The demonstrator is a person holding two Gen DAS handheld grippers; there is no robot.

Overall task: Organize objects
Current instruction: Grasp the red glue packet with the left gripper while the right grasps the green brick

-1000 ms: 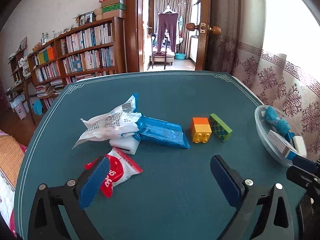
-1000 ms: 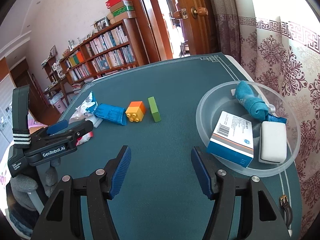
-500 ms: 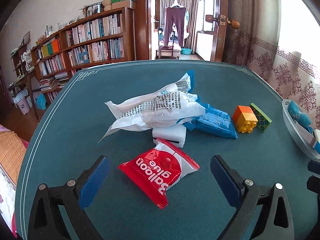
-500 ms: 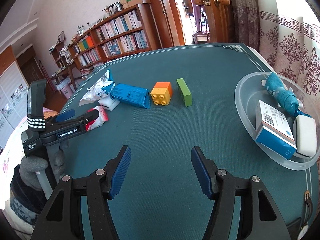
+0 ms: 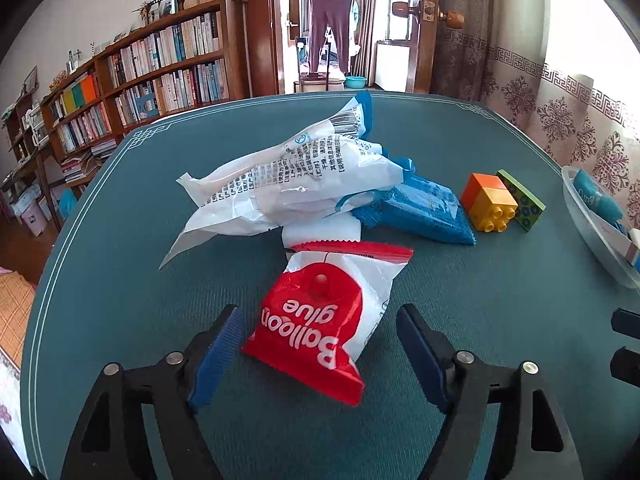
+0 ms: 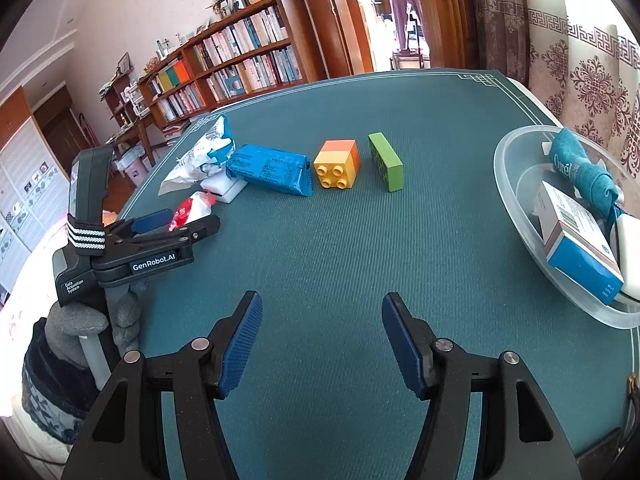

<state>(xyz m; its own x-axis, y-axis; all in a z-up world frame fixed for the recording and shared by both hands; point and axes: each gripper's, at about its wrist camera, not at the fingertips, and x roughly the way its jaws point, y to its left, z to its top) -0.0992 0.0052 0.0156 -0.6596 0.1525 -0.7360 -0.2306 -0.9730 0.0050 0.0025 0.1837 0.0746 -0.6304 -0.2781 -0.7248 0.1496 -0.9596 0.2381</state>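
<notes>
While the left gripper (image 5: pixel 316 344) has just been closing, its jaws stand either side of the red glue packet (image 5: pixel 320 320) without pressing it yet. The packet lies near the counter's (image 5: pixel 500 320) left edge, its long axis running away from the gripper. The right gripper (image 6: pixel 322 340) hangs released over bare counter, farther from the packet, the clear bowl (image 6: pixel 516 208) near the right edge.

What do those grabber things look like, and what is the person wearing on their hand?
Each grabber, the left gripper and right gripper, has black triangular arms with silver bolts and ridged blue pads. The left one reads "GenRobot.AI" and has a black-and-white striped band. The hand wears a grey glove, with a dark patterned sleeve.
</notes>
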